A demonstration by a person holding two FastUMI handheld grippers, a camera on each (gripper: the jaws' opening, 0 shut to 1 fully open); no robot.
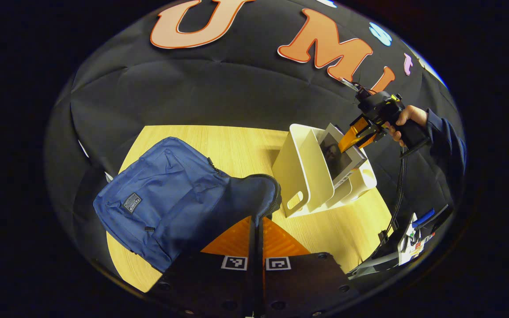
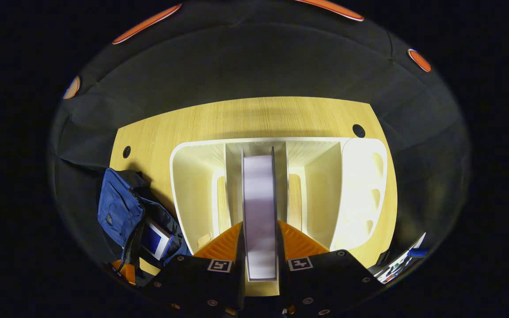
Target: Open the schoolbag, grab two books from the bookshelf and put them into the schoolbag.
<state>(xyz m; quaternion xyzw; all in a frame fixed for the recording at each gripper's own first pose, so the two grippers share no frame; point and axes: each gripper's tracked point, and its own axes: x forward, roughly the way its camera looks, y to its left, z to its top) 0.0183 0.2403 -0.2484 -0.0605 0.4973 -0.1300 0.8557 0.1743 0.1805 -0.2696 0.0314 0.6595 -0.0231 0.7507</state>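
Blue fabric, left: we see the schoolbag (image 1: 172, 194) lying on the pale wood-grain table (image 1: 237, 141), soft and creased, its zipped edge touching the left gripper (image 1: 258, 221).
Left gripper: its fingers look pressed nearly together at the bag's opening; we cannot tell whether they pinch the zip edge.
Bag mouth: in the right gripper view the schoolbag (image 2: 119, 207) gapes, and a book (image 2: 156, 240) with a white border sits inside it.
Open table: bare wood runs behind the bag to the table's far edge (the booth cloth hangs close beyond).
Bookshelf: a smooth cream plastic bookshelf (image 1: 301, 176) with upright dividers and a slot handle stands just right of the bag.
Second book: a thin, flat book (image 2: 260, 212) stands upright in the shelf's middle compartment, pale page edge facing us.
Right gripper: the right gripper (image 2: 260, 247) has both fingers clamped on that book's sides; a hand (image 1: 407, 119) in a dark sleeve holds it.
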